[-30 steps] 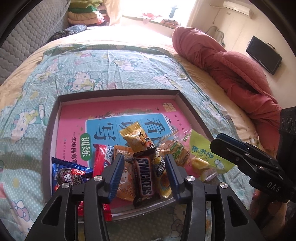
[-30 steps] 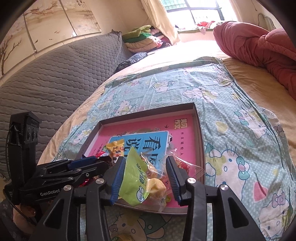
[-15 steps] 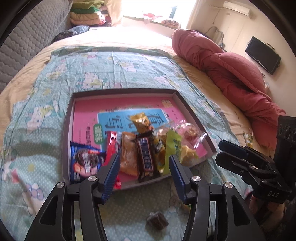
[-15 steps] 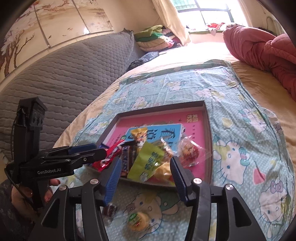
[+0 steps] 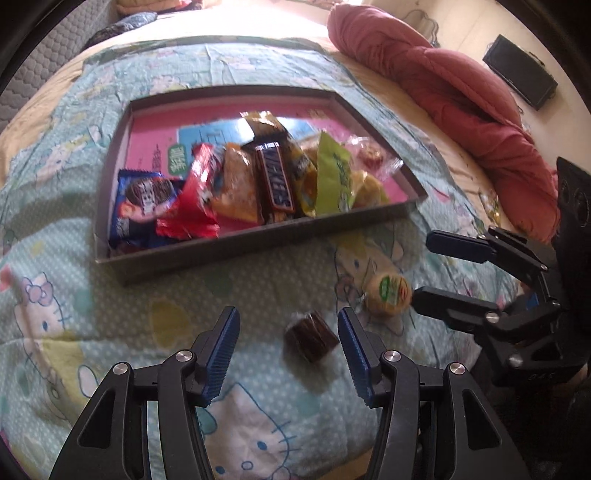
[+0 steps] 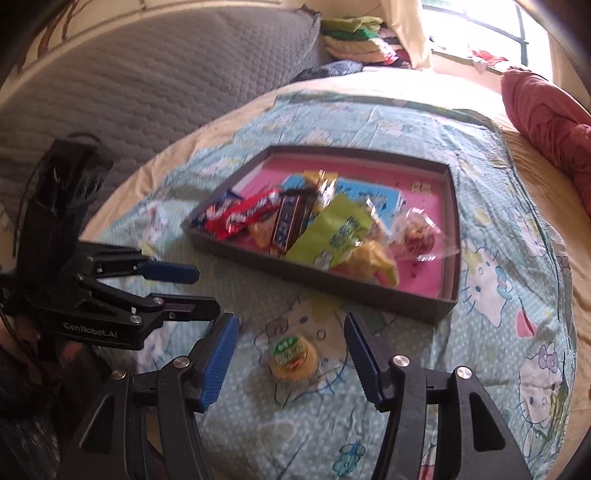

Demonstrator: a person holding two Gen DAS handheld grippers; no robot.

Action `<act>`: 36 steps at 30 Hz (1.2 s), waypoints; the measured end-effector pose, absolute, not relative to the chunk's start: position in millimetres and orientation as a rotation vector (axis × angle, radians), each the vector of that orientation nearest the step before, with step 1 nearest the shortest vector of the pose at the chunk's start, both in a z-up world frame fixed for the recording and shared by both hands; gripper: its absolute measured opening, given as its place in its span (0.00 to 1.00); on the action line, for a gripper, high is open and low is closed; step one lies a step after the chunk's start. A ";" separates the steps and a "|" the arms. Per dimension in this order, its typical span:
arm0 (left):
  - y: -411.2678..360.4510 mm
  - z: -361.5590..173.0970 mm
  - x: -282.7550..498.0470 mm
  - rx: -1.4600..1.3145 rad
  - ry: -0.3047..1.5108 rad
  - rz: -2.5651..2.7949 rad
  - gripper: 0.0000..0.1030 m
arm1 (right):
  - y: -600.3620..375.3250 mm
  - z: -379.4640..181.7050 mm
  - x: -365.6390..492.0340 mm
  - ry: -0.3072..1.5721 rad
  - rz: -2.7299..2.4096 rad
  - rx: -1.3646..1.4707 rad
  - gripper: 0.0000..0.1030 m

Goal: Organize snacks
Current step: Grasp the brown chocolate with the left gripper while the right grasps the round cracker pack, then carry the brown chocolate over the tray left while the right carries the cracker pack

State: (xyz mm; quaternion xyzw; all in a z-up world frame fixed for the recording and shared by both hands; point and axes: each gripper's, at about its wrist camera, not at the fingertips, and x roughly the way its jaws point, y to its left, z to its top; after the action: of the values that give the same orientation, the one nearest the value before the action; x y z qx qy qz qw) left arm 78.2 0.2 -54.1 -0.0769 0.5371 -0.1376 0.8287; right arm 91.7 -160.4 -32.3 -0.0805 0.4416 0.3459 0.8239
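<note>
I hang my left gripper [image 5: 287, 341] over the dark wrapped chocolate [image 5: 311, 340] lying on the quilt [image 5: 55, 258], jaws apart around it. My right gripper [image 6: 291, 356], jaws opening, frames the round cake [image 6: 293, 354]. Neither touches; both snacks sit outside the tray [image 5: 236, 245].

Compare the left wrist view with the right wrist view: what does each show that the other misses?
Only the left wrist view shows the dark brown wrapped sweet lying between the open left gripper fingers, and a wall-mounted screen. Only the right shows the grey quilted headboard and window. Both show the snack tray, the round green-labelled snack on the bedsheet, and the red quilt.
</note>
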 end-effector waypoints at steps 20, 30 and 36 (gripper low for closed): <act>-26.5 -83.4 82.6 -0.128 1.191 -0.380 0.37 | -131.7 -80.6 88.6 0.992 0.771 -0.462 0.45; -23.7 -60.2 82.4 -0.153 1.101 -0.380 0.36 | -162.6 -50.4 105.5 0.966 0.813 -0.170 0.44; -16.0 -38.5 86.3 -0.171 1.029 -0.350 0.36 | -182.6 -32.4 118.3 0.897 0.798 -0.022 0.44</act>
State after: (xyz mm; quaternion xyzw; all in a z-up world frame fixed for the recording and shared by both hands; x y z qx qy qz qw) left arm 86.3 -16.0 -38.5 -0.0813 0.4891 -0.1665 0.8523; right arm 118.3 -182.6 -32.4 -0.0105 0.4219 0.3753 0.8252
